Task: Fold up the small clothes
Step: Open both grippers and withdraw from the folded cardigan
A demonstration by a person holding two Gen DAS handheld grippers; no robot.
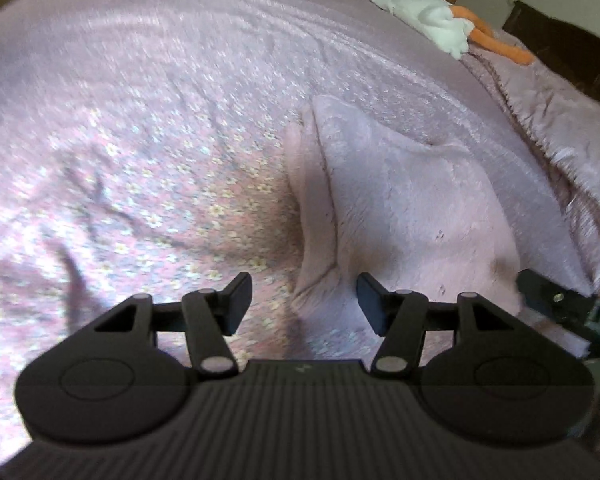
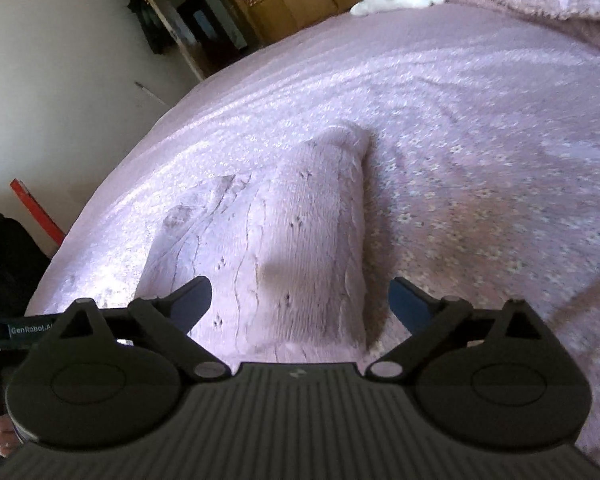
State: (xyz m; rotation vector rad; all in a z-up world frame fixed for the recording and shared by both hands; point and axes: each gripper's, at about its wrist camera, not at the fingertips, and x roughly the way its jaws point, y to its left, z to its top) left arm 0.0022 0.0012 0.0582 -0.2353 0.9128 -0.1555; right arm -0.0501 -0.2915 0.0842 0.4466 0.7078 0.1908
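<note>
Item: pink fleece garment [image 2: 312, 240] on bed [image 2: 480, 120], long axis running away from me. My right tool [image 2: 300, 300] hangs spread above its near end; my left tool [image 1: 304, 300], also spread, straddles its left edge.

A small garment [image 1: 412, 208] of fuzzy pale pink-lilac fabric lay folded on the bed [image 1: 160, 140], resting flat on its flowered cover. It formed a longish bundle [image 2: 316, 240], narrower at the end farther up the bed and wider at the nearer end, with one long side turned over into a thick, rounded fold. Tiny dark specks dotted its nap, and faint creases ran along its length. Nothing gripped it.
</note>
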